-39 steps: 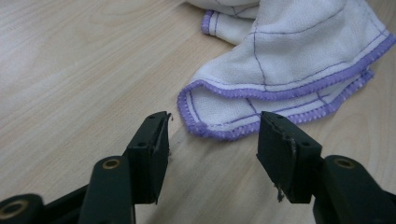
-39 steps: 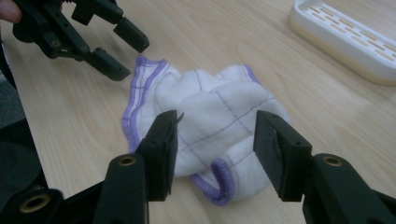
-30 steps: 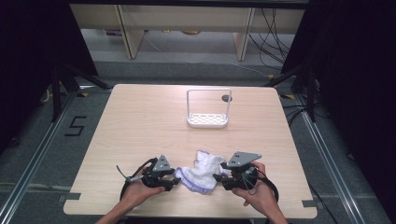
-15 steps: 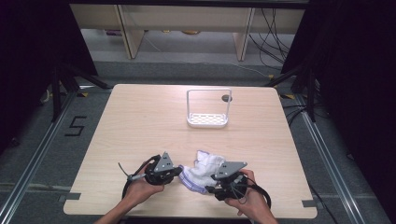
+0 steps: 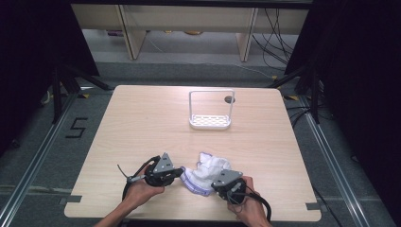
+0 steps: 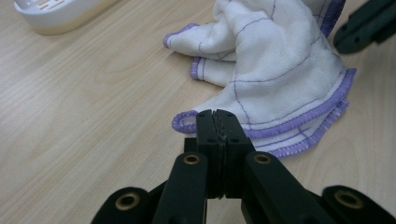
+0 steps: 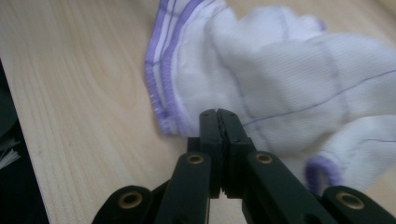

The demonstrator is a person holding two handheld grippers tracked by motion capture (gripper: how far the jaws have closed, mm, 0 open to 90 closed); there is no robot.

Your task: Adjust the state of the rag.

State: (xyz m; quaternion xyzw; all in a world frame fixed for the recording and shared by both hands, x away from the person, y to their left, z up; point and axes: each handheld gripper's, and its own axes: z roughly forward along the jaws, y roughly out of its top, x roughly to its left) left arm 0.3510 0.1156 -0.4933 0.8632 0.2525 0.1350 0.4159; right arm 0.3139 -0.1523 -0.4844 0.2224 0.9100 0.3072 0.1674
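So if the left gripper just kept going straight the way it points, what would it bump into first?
Most likely the white cloth: the left gripper, its fingers shut, already sits at the cloth's purple hem, though contact is hard to judge.

Both hand-held grippers [image 5: 182,173] [image 5: 215,185] clamped shut

Lone white rack [image 5: 210,109] on far tabletop [image 5: 142,123]

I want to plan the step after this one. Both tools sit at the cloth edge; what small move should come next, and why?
Probably lift both a little and draw them apart. The left tool and right tool look shut at the purple hem of the crumpled cloth, so this would spread it.
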